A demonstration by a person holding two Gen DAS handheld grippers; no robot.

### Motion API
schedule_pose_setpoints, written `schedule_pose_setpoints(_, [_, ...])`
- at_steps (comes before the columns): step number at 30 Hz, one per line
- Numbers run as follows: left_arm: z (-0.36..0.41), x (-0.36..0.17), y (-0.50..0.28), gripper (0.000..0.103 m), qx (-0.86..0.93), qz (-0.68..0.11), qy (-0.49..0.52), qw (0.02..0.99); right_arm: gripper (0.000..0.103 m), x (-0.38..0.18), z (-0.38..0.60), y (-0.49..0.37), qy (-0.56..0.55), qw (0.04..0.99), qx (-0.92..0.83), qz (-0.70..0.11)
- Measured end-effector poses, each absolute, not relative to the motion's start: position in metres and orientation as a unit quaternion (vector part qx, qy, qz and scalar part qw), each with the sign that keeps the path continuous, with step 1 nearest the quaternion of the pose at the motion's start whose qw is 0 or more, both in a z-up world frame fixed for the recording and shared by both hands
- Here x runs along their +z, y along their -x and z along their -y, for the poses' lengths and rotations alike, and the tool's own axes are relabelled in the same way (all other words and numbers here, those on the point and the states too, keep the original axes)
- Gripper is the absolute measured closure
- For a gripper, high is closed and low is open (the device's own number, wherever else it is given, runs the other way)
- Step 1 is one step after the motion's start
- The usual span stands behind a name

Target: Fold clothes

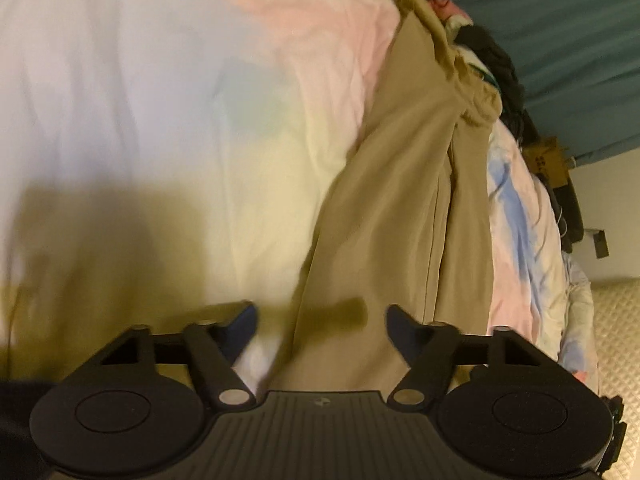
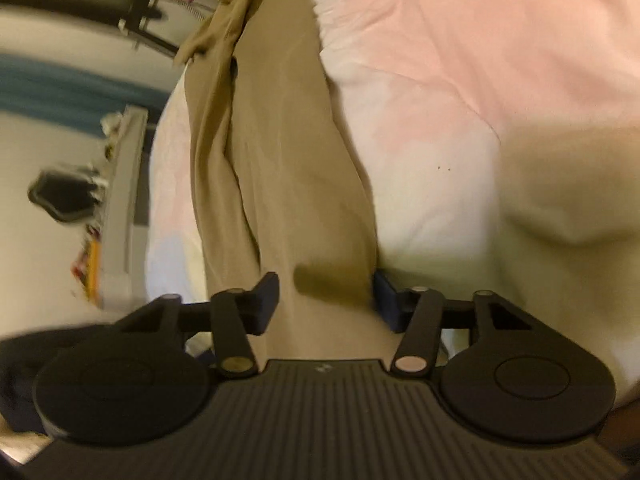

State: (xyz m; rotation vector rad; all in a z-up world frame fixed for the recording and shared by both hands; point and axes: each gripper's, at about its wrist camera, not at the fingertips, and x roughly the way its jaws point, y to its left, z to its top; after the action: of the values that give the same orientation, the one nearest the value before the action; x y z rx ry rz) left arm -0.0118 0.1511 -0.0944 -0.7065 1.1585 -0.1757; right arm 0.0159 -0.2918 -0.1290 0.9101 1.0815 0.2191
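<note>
Trousers [image 1: 400, 200], tan and folded lengthwise, lie on my pastel bedcover [image 1: 160, 120]. Closest to me, my left tool [image 1: 322, 314] has its jaws apart, hovering with the cloth's edge between them. My right tool [image 2: 326, 296] straddles the tan leg [image 2: 280, 160]; blur hides whether its pads press, so I cannot tell. Farther off, dark clothes [image 1: 500, 68] heap near the bunched waistband.

Around you: pastel bedsheet [image 1: 160, 100] | teal curtain [image 1: 560, 40] | cardboard box [image 1: 546, 160] | grey shelf [image 2: 124, 200]
</note>
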Motion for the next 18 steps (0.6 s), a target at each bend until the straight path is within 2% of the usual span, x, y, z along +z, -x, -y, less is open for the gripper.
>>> schedule_pose_setpoints(1, [-0.151, -0.096, 0.015, 0.045, -0.086, -0.542, 0.326, 0.770, 0.050, -0.128, 0.290, -0.015, -0.408, 0.757, 0.103, -0.500])
schedule_pose_setpoints(4, [-0.145, -0.102, 0.021, 0.046, -0.101, -0.568, 0.318, 0.752, 0.051, -0.127, 0.288, -0.012, -0.387, 0.764, 0.081, -0.509])
schedule_pose_setpoints(8, [-0.136, -0.106, 0.023, 0.035, -0.111, -0.588, 0.292, 0.746, 0.049, -0.129, 0.279, -0.013, -0.358, 0.773, 0.063, -0.519])
schedule_pose_setpoints(10, [-0.133, -0.108, 0.022, 0.036, -0.119, -0.593, 0.289, 0.742, 0.045, -0.130, 0.268, -0.015, -0.333, 0.770, 0.091, -0.536])
schedule_pose_setpoints(12, [-0.131, -0.109, 0.022, 0.054, -0.125, -0.598, 0.288, 0.738, 0.046, -0.127, 0.253, -0.014, -0.300, 0.770, 0.121, -0.550])
schedule_pose_setpoints(13, [-0.132, -0.109, 0.022, 0.071, -0.124, -0.599, 0.288, 0.737, 0.053, -0.124, 0.249, -0.013, -0.283, 0.775, 0.122, -0.552])
schedule_pose_setpoints(14, [-0.134, -0.108, 0.023, 0.080, -0.123, -0.598, 0.291, 0.737, 0.065, -0.121, 0.245, -0.013, -0.271, 0.778, 0.122, -0.554])
schedule_pose_setpoints(15, [-0.136, -0.107, 0.024, 0.084, -0.122, -0.595, 0.297, 0.737, 0.087, -0.119, 0.245, -0.013, -0.267, 0.778, 0.120, -0.555])
schedule_pose_setpoints(16, [-0.139, -0.104, 0.025, 0.093, -0.123, -0.589, 0.303, 0.739, 0.087, -0.116, 0.245, -0.014, -0.265, 0.779, 0.118, -0.556])
schedule_pose_setpoints(18, [-0.143, -0.090, 0.026, 0.094, -0.138, -0.568, 0.315, 0.748, 0.090, -0.105, 0.251, -0.013, -0.279, 0.779, 0.121, -0.548])
